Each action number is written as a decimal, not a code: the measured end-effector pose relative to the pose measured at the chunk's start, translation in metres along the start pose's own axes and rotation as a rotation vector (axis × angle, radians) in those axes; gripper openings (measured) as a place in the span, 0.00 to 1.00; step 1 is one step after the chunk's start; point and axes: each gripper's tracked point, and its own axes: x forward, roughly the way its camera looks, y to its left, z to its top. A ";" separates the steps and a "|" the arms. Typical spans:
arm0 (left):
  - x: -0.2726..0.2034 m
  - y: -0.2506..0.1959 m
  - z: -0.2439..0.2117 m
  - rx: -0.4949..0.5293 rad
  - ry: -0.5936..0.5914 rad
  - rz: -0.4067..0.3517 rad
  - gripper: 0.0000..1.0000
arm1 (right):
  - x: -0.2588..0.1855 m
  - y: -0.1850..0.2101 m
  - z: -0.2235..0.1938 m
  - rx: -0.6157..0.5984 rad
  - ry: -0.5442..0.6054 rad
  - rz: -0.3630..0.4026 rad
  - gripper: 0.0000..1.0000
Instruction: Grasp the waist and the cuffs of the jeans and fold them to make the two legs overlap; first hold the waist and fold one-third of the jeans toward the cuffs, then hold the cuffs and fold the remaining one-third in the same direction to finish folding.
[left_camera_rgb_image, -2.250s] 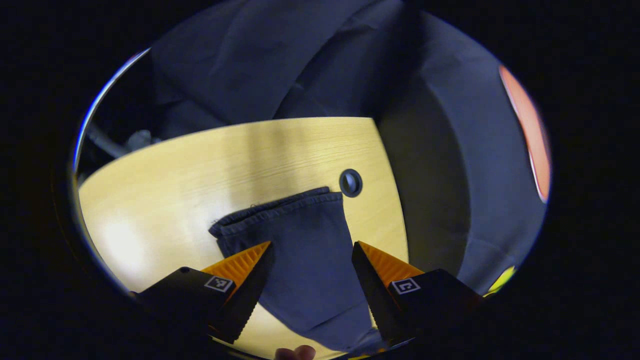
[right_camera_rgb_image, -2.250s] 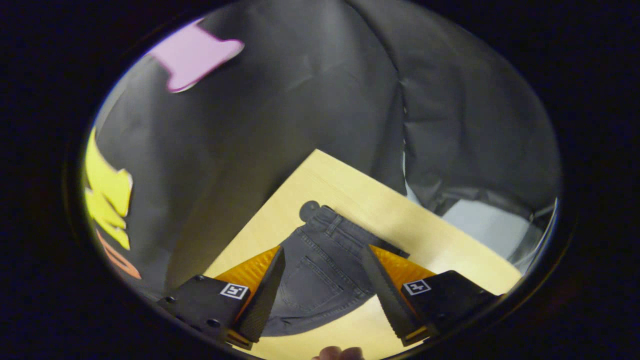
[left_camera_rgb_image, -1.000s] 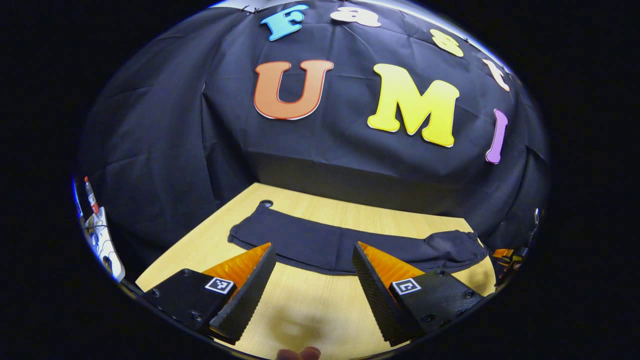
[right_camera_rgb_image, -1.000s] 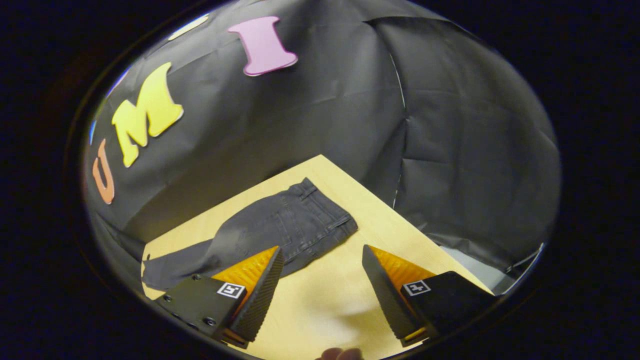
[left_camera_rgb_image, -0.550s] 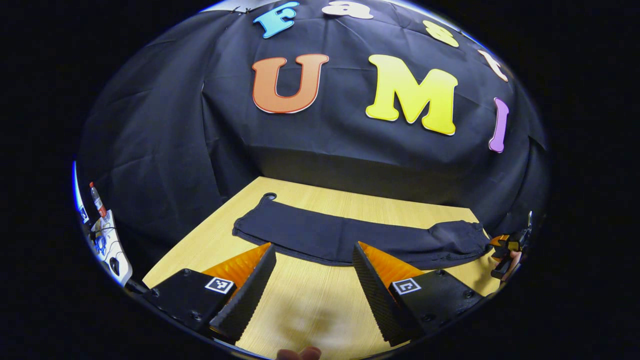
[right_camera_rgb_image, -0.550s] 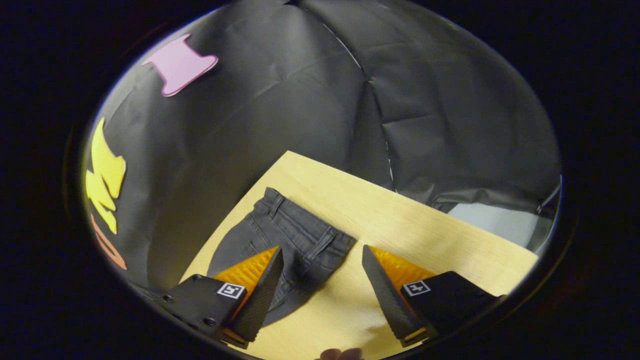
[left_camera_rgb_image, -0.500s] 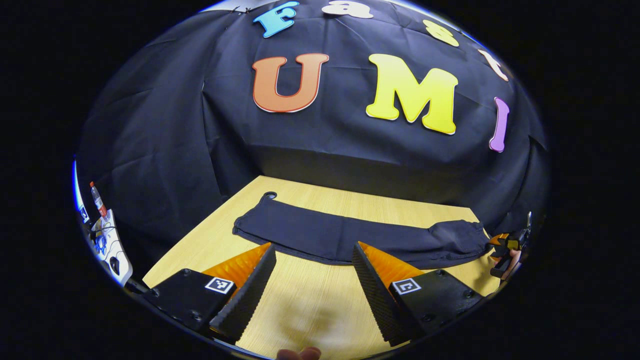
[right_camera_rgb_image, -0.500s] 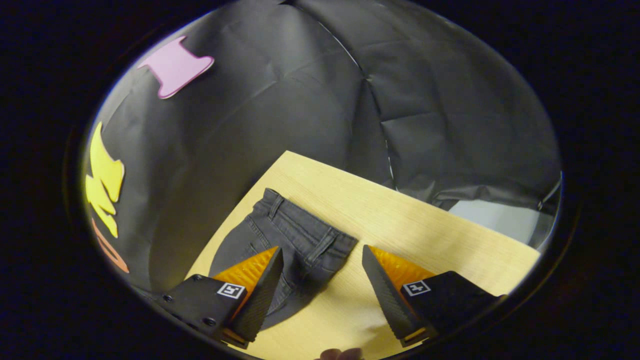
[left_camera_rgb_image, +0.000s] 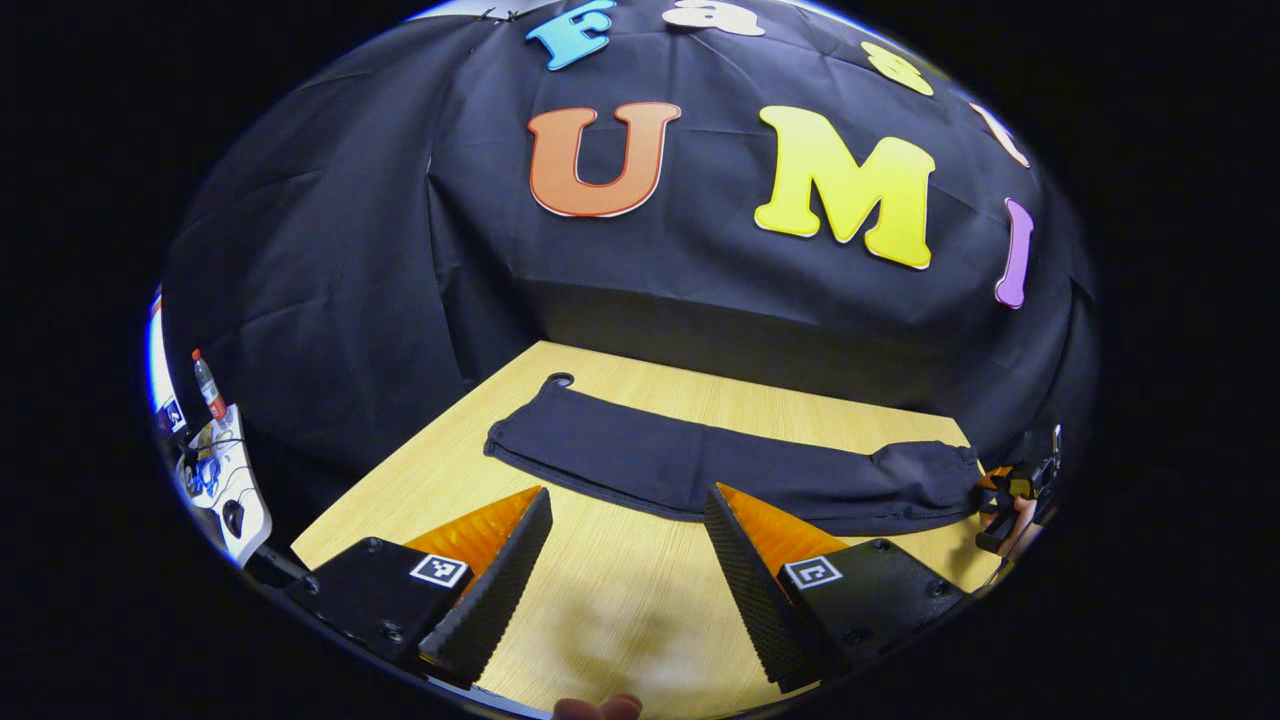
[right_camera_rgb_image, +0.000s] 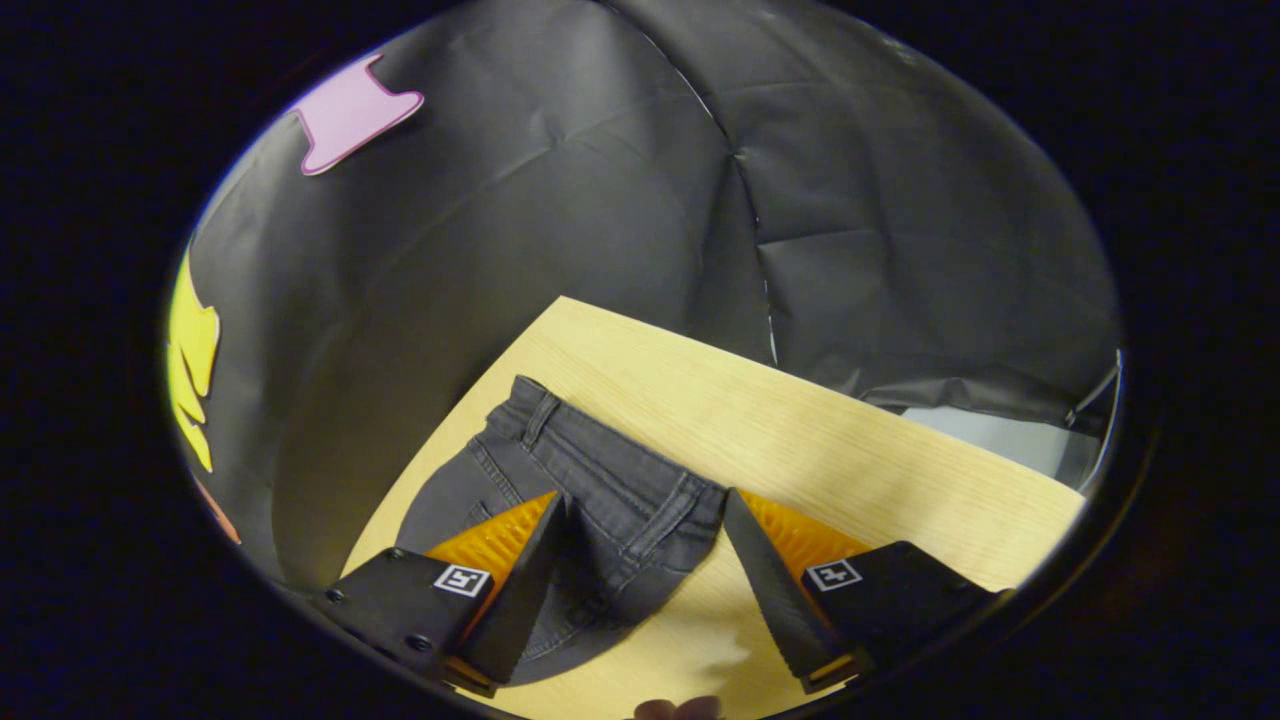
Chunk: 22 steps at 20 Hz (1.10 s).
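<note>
Right tool (right_camera_rgb_image: 640, 565) hangs with its fingers spread wide and nothing between them, poised just above the waist (right_camera_rgb_image: 620, 470) of the jeans (left_camera_rgb_image: 700, 465); the left tool (left_camera_rgb_image: 620, 560) is likewise released and empty, over bare wood on the near side of the legs; the jeans lie stretched across the surface (left_camera_rgb_image: 610, 610) as one long dark band, legs seemingly already overlapped, waist at the right end and cuffs (left_camera_rgb_image: 525, 425) at the left, close to a cable hole (left_camera_rgb_image: 558, 381); in the left gripper view the right tool and the hand holding it show small beside the waist end. Denim of this sort is likely limp yet fairly heavy, sagging rather than holding shape; the waist, with its seams and belt loops (right_camera_rgb_image: 672, 500), looks the thickest, firmest purchase, so pinching through that band at its near corner should carry the fold best; a thin single layer might slip free.
</note>
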 end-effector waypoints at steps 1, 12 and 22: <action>0.000 0.001 -0.003 -0.002 0.007 0.002 0.99 | 0.001 0.001 0.000 0.000 -0.002 0.000 0.98; -0.004 0.005 -0.006 -0.005 0.023 0.009 0.99 | 0.011 -0.001 -0.006 -0.079 -0.008 -0.046 0.58; -0.007 0.008 -0.011 -0.039 0.025 0.027 0.99 | -0.024 0.026 0.012 -0.149 -0.008 0.022 0.10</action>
